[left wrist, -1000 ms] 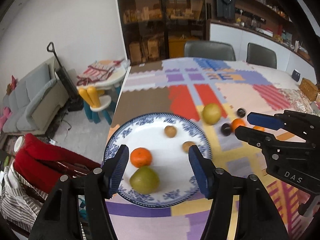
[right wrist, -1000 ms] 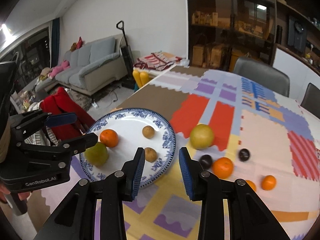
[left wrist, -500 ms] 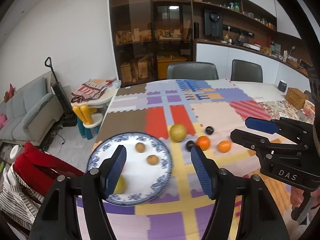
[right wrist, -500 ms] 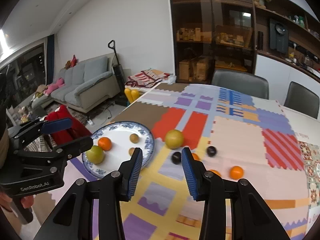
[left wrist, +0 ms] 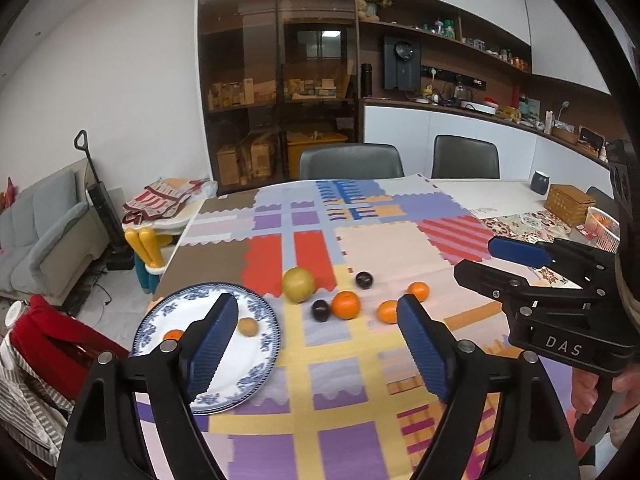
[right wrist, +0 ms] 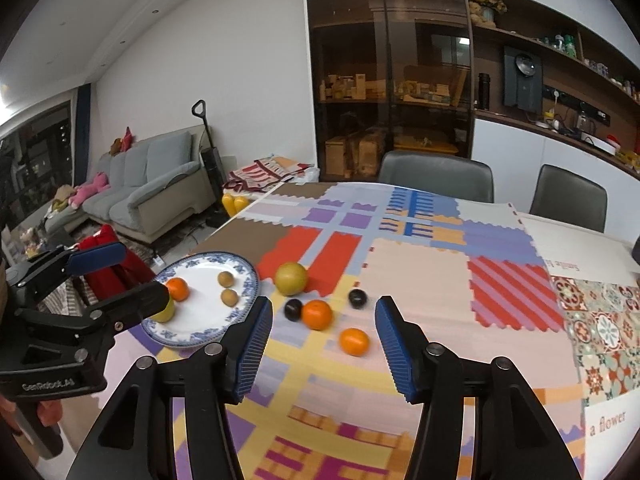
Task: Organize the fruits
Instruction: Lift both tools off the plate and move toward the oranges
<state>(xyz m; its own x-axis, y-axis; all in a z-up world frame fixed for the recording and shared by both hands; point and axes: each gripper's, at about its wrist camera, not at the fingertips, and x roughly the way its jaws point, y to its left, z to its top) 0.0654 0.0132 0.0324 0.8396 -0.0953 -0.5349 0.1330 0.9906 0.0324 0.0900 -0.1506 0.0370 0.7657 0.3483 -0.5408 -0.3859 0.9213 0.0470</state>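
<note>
Both tools hang above the patchwork-covered table (right wrist: pixel 400 264) with nothing between their blue pads. The left tool (left wrist: pixel 316 344), marked what looks like "GenRobot.AI", is opening; the right tool (right wrist: pixel 324 344), marked "DAS", is opening too. The blue-rimmed plate (right wrist: pixel 250 280) holds an orange, two brown fruits and a green one; a cloth edge reads "a flower".

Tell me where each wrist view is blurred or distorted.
Left wrist view: fisheye bends the shelves and darkens the corners; the oranges on the cloth are slightly smeared, while the left gripper fingers stay sharp. Right wrist view: same curved edges; the orange between the right gripper fingers looks soft.
</note>
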